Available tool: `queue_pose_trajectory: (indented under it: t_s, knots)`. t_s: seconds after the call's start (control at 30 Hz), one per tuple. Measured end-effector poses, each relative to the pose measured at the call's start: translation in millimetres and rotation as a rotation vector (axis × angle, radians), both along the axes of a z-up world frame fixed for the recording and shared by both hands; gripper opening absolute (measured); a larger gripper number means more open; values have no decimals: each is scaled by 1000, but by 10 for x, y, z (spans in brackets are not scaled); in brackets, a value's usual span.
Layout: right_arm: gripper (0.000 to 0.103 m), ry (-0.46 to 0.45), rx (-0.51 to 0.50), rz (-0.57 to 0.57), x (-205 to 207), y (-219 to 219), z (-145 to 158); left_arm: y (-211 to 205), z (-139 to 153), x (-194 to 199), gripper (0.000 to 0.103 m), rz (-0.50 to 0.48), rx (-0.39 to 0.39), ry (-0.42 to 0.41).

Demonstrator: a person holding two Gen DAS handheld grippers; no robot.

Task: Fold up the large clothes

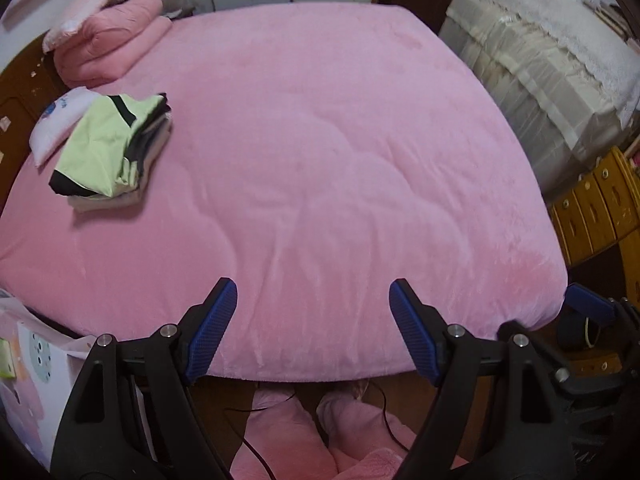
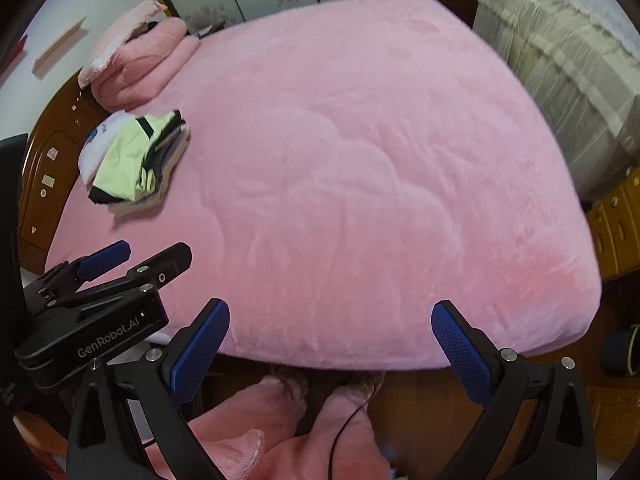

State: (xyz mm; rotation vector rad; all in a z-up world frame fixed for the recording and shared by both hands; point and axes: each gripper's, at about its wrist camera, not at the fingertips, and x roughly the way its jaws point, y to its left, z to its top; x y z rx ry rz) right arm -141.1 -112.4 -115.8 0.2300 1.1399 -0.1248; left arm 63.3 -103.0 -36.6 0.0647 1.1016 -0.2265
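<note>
A pink blanket [image 1: 320, 160] covers the bed. Left gripper [image 1: 312, 328] and right gripper [image 2: 330, 340] hang above its near edge, jaws apart, empty. Folded clothes [image 1: 112, 152] are stacked at ten o'clock beside pink pillows [image 1: 108, 40].

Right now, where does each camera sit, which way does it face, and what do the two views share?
Left wrist: on the left gripper, angled down across the pink bed; open fingers, right gripper at the right edge, pink-clad legs.
Right wrist: on the right gripper, same downward angle; wide-open fingers, left gripper at the left edge.
Shared: bed, folded clothes stack, pink quilt.
</note>
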Motion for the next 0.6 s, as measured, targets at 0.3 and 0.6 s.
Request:
queue_pose_trajectory:
  t_s: [0.3,0.6]
  knots:
    - [102,-78,-67,41,-210,83,541,274,162,-83,77,96,-4,-29]
    - [103,-135,-78,39,-257,84,773,344,86,-111,82,80,-8,-1]
